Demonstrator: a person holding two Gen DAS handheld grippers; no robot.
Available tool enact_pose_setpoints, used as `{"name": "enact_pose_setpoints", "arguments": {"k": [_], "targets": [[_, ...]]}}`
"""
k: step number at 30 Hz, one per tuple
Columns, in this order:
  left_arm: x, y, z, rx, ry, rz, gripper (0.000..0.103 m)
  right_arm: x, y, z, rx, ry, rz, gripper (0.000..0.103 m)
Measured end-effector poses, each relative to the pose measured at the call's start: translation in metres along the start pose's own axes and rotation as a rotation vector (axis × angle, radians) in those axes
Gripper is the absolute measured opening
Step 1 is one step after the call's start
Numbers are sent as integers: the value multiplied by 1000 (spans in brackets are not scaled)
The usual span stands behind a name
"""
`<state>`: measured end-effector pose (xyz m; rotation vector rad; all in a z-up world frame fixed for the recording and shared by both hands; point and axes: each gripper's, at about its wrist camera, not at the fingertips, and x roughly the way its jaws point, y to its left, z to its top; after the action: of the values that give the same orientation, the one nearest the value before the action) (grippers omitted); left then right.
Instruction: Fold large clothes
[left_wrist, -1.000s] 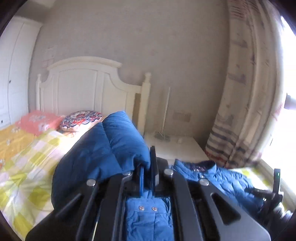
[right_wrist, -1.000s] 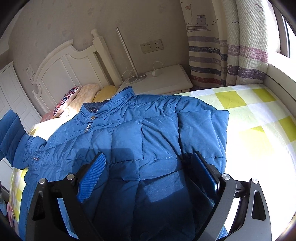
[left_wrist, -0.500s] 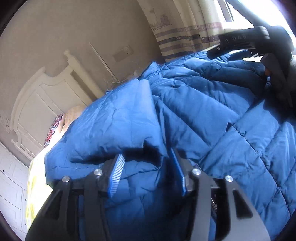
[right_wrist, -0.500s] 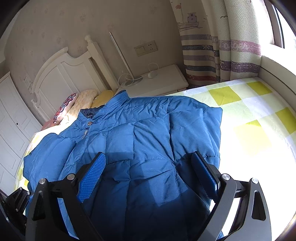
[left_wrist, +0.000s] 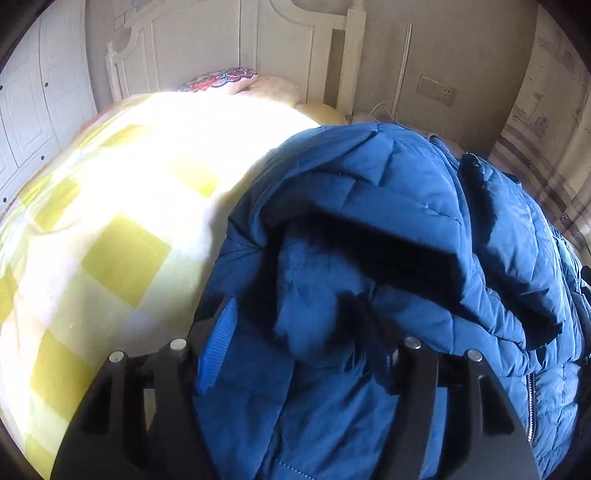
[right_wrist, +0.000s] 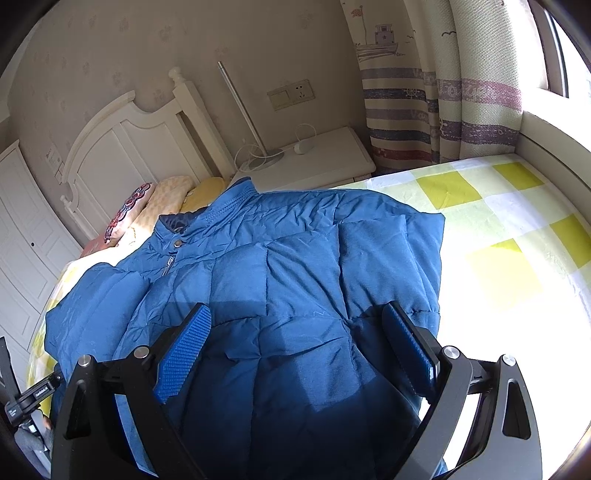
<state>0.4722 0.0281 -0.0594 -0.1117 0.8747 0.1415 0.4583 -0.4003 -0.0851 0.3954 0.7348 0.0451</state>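
Observation:
A blue puffer jacket (right_wrist: 295, 240) lies front up on the bed, collar toward the headboard. Its left sleeve (right_wrist: 96, 302) is folded in over the body. My left gripper (left_wrist: 291, 306) sits low over that bunched sleeve (left_wrist: 369, 192). Its jaws are opening, and loose fabric lies between the fingers without being pinched. My right gripper (right_wrist: 295, 310) hovers open and wide over the lower middle of the jacket, holding nothing. Part of the left gripper's body shows at the lower left edge of the right wrist view.
The bed sheet (right_wrist: 498, 221) is checked yellow and white, with bare sheet (left_wrist: 122, 254) left of the jacket. Pillows (right_wrist: 129, 210) lean on the white headboard (right_wrist: 122, 147). A nightstand (right_wrist: 325, 158) with a lamp and a striped curtain (right_wrist: 443, 92) stand beyond.
The left gripper, earlier shut on the raised sleeve, carried it over the jacket body, came down and opened. The sleeve now rests on the jacket. The right gripper kept still.

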Motion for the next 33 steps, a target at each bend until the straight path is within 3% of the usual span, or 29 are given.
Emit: {"name": "enact_pose_setpoints", "arguments": {"k": [4,7,9,13,17,22,23,24,25,27,30,33], "targets": [[2,2,1,-33,-8,-21,66,-1,4,0,-19,-7,-42,91],[2,0,-2,-27,-20,-12,66,-17,37,-4,-166,-83,-127,91],[0,-2,-3,-24,-25,-8,67,-32,69,-12,-263,-129,-75,91],[1,-1,-2,-42,-22,-27,68,-50,156,-30,-475,-133,72,91],[0,2,-3,-50,-26,-34,68,-36,231,-53,-661,-65,124,91],[1,7,-3,-65,-24,-54,69,18,277,-87,-833,31,-37,89],[1,8,-4,-66,-26,-57,69,27,277,-92,-849,30,-88,83],[0,9,-4,-69,-28,-65,69,29,275,-93,-848,14,-103,74],[0,11,-5,-74,-28,-72,70,23,270,-90,-812,-17,-79,58],[1,14,-5,-84,-23,-86,70,1,251,-75,-694,-61,38,38],[1,16,-4,-91,-20,-96,71,-43,209,-51,-452,-138,187,29],[2,17,-4,-91,-19,-98,72,-73,146,-36,-170,-198,302,27]]}}
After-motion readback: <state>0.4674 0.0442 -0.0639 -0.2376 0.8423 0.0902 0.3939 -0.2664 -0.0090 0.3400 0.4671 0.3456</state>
